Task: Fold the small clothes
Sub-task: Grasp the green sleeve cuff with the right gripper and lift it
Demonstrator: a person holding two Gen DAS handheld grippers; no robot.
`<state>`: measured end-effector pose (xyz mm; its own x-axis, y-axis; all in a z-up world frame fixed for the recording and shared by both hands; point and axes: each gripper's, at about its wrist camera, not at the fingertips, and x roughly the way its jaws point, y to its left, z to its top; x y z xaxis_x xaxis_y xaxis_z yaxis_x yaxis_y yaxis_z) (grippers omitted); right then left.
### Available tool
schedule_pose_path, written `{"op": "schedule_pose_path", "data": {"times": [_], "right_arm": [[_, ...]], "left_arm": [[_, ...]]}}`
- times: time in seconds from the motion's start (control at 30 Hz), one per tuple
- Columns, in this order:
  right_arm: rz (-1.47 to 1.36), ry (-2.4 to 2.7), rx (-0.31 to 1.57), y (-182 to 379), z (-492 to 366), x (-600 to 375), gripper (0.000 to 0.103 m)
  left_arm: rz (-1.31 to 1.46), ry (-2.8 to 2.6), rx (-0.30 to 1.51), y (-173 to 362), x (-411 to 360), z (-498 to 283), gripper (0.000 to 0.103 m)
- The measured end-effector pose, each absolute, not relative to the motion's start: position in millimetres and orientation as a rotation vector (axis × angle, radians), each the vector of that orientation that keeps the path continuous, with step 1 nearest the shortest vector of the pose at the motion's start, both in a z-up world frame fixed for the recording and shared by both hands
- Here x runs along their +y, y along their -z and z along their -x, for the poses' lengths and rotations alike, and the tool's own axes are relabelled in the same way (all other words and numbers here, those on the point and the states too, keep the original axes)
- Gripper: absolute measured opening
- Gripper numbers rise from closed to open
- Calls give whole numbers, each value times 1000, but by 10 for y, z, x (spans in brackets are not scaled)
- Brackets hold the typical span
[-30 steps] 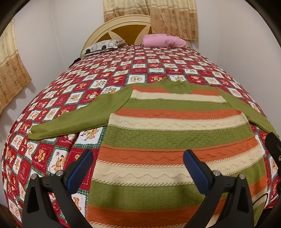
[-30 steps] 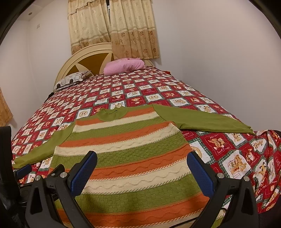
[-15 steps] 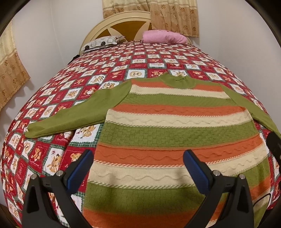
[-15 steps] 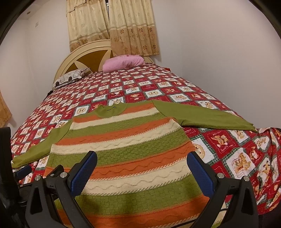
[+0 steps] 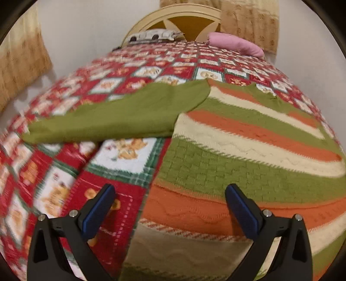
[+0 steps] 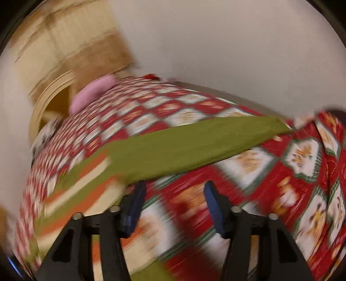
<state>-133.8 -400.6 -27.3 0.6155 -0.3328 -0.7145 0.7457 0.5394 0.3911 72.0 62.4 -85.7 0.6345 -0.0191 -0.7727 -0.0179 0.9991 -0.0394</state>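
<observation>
A small sweater with green, orange and cream stripes lies flat, face up, on the bed. Its green left sleeve stretches out to the left. My left gripper is open and empty, low over the sweater's left edge below that sleeve. In the blurred right wrist view the green right sleeve runs across the quilt to the right. My right gripper is open and empty, just below that sleeve near the armpit, over the quilt.
The bed has a red patchwork quilt with teddy-bear squares. A pink pillow and a car-print pillow lie at the cream headboard. White walls and beige curtains stand close around the bed.
Both grippers have moved apart and down toward the bed: the left swung to the sweater's left side, the right swung fast to the right sleeve. The right jaws have narrowed somewhat.
</observation>
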Motion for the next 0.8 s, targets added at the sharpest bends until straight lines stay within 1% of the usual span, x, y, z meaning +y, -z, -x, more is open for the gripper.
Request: {"op": "schedule_pose_path", "data": {"times": [0.13, 0.3, 0.4, 0.5, 0.57, 0.6, 0.63, 0.67, 0.73, 0.8], "right_arm": [[-1002, 854, 627, 565, 1645, -4845, 49], [-1083, 930, 628, 777, 1749, -5285, 49], [-1041, 972, 635, 777, 1642, -5448, 49], [-1071, 989, 610, 863, 1619, -5639, 48], [-1065, 1001, 601, 887, 1635, -5692, 40], [-1051, 1011, 609, 898, 1625, -5722, 28], [-1041, 1010, 616, 907, 1610, -5738, 20], [-1030, 997, 621, 912, 1625, -5762, 18], [-998, 972, 633, 887, 1621, -5783, 10], [-963, 932, 622, 788, 1623, -5764, 8]], "left_arm": [[85, 13, 893, 869, 642, -720, 103], [75, 6, 895, 880, 605, -727, 103], [77, 7, 900, 898, 612, -797, 103], [81, 9, 899, 900, 625, -808, 103], [79, 9, 899, 902, 623, -805, 103], [79, 8, 899, 903, 624, -804, 103], [77, 8, 900, 906, 625, -803, 103], [77, 8, 900, 906, 627, -805, 103], [78, 8, 900, 907, 625, -801, 103], [80, 9, 899, 908, 624, -799, 103]]}}
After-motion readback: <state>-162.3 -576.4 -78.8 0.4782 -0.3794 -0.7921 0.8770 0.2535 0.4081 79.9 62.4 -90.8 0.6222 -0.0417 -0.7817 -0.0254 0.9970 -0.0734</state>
